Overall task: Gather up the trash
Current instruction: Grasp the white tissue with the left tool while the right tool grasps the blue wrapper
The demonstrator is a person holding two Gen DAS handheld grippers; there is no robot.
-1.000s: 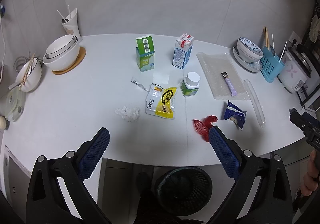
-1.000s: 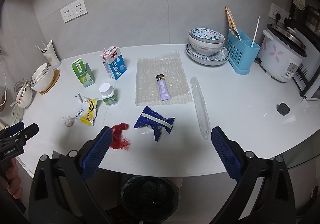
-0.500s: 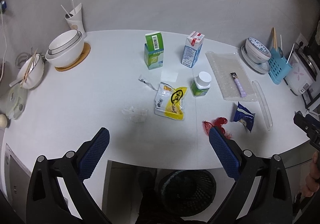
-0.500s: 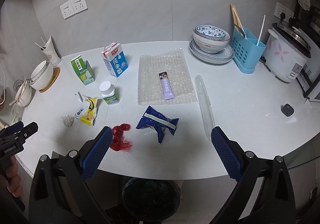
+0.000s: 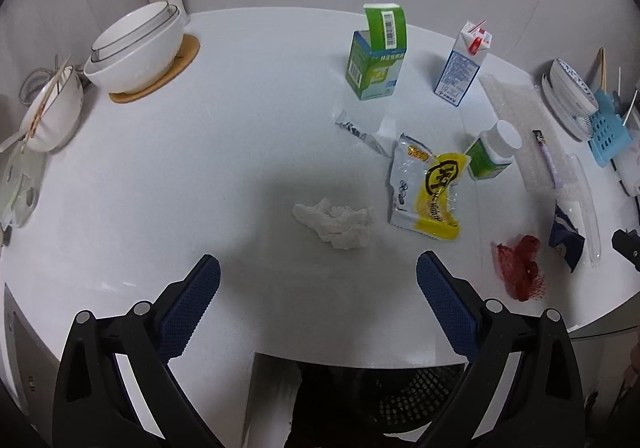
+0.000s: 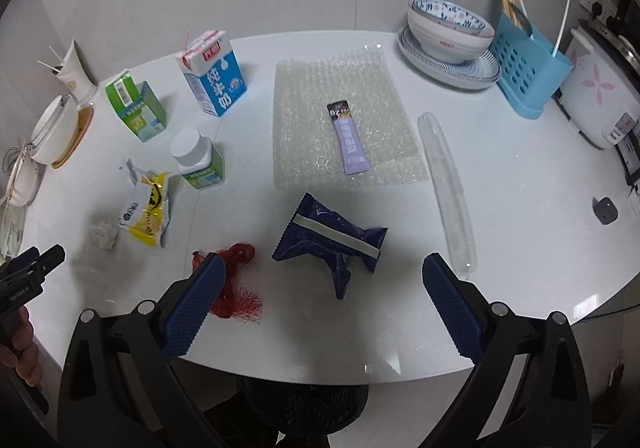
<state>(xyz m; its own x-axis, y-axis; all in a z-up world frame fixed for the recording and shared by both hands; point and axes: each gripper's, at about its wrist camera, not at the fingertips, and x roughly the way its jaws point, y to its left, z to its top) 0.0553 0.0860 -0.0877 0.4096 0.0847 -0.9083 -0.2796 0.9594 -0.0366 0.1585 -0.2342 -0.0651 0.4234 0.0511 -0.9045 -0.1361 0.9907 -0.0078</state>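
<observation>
Left gripper: fingers spread wide, nothing between them, held over the near edge of the white table. The crumpled tissue lies just beyond the gap, toward the right finger. Compared with the earlier frames this gripper has moved forward and lower; the tissue now sits much closer to it.

Taking the tissue as landmark, reading left to right: stacked white bowls on a wooden coaster stand well to its far left. A small torn clear wrapper lies behind it. A green carton, flap up with a barcode, stands farther behind; its print is not legible. The yellow-and-white snack packet lies just right of the tissue, apart from it, with a black circular logo. The white-capped green bottle stands right of the packet. The blue-and-white milk carton bears Chinese characters reading "纯牛奶". Red mesh netting lies to the near right.

Right gripper: fingers likewise spread wide and empty. The dark blue wrapper lies just beyond the gap; the netting touches or passes behind the left finger. This gripper has also come closer to the table than before. A purple sachet rests on bubble wrap beyond; its print is unreadable. A black mesh bin sits below the table edge.
</observation>
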